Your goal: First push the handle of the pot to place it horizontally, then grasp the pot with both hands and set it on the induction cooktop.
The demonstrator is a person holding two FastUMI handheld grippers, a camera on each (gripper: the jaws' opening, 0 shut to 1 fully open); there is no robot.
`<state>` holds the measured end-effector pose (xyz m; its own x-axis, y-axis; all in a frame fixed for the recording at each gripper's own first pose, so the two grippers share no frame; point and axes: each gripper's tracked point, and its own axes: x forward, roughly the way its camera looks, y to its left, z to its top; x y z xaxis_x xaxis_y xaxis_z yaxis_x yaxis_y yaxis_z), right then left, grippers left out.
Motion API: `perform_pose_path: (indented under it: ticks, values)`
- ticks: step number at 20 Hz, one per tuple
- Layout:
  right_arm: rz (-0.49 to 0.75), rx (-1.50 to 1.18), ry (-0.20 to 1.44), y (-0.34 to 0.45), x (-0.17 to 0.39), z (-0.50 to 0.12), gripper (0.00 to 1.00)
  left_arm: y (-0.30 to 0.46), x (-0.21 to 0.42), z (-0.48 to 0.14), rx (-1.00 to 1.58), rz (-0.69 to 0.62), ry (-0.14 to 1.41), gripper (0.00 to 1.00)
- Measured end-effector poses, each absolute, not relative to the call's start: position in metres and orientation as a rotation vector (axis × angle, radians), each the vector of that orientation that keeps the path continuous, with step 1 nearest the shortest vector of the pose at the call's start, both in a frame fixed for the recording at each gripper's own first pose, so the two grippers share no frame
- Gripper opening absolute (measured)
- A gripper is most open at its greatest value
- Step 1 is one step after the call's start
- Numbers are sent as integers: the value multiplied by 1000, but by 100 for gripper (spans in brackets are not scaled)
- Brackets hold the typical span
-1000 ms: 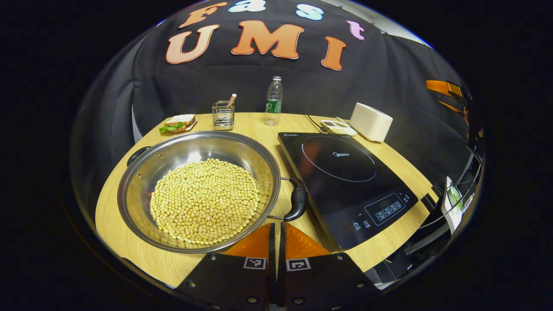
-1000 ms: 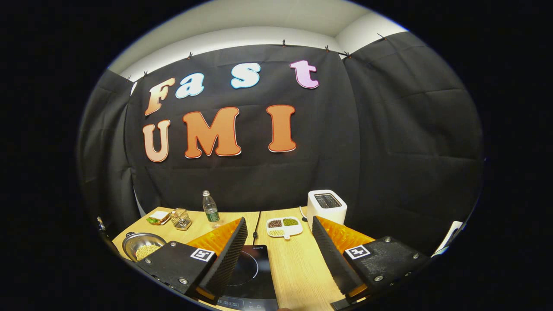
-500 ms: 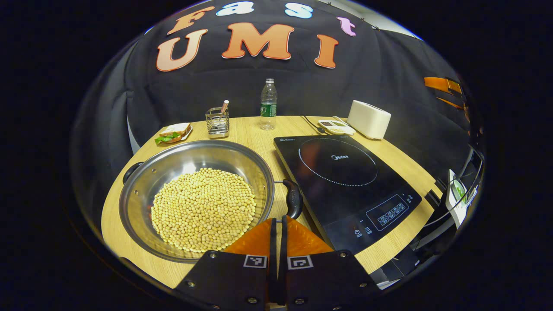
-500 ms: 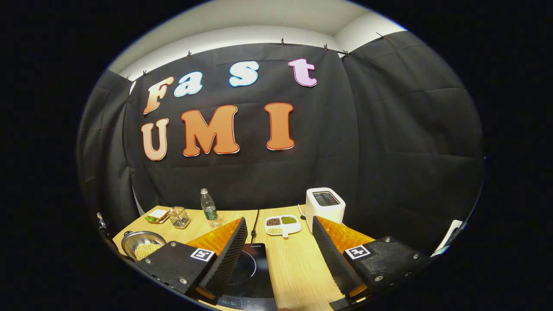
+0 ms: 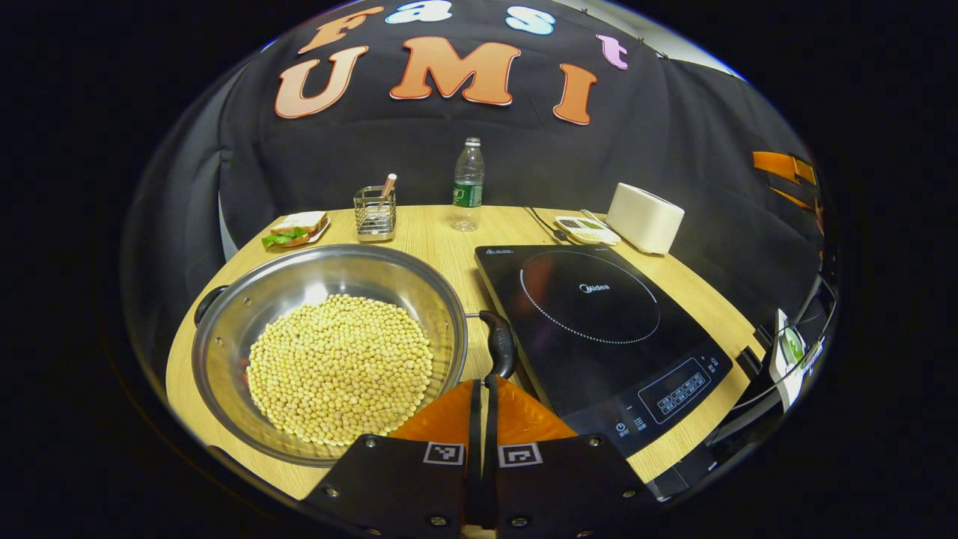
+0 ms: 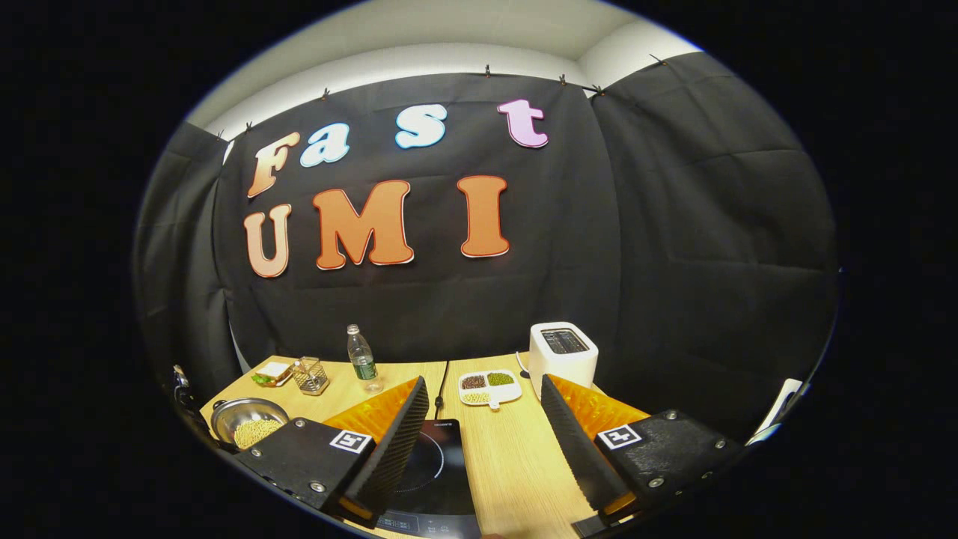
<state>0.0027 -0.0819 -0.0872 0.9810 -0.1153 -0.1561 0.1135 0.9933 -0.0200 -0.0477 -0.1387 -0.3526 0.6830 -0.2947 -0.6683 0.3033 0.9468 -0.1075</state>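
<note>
Handle-pushing step: left tool (image 5: 480, 383) clenched, tips against pot handle (image 5: 499, 346); pot (image 5: 329, 346) on worktop beside cooktop (image 5: 599, 329). Right tool (image 6: 483, 404) released, aloft. Next: two-tool grasp.

The pot (image 5: 329, 344) is shiny silver steel with black handles (image 5: 500, 344), and it holds pale yellow soybeans (image 5: 340, 367). The induction cooktop (image 5: 599, 329) is glossy black with a ring of white dots and white markings on its panel. The table (image 5: 441, 239) is light wood grain. Further back stand a white toaster (image 5: 645, 217), a clear bottle (image 5: 468, 183) with a green label, a silver wire holder (image 5: 374, 213), a sandwich (image 5: 296, 228) with green lettuce, and a white divided dish (image 6: 490, 388) of dark brown, green and pale grains.
</note>
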Motion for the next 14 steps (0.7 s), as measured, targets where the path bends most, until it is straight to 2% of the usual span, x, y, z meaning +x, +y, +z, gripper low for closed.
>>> perform_pose_path:
  ticks: [14]
  values:
    - [-139,-12,173,-80,6,-97,94,-155,-17,-363,-25,-372,745,2]
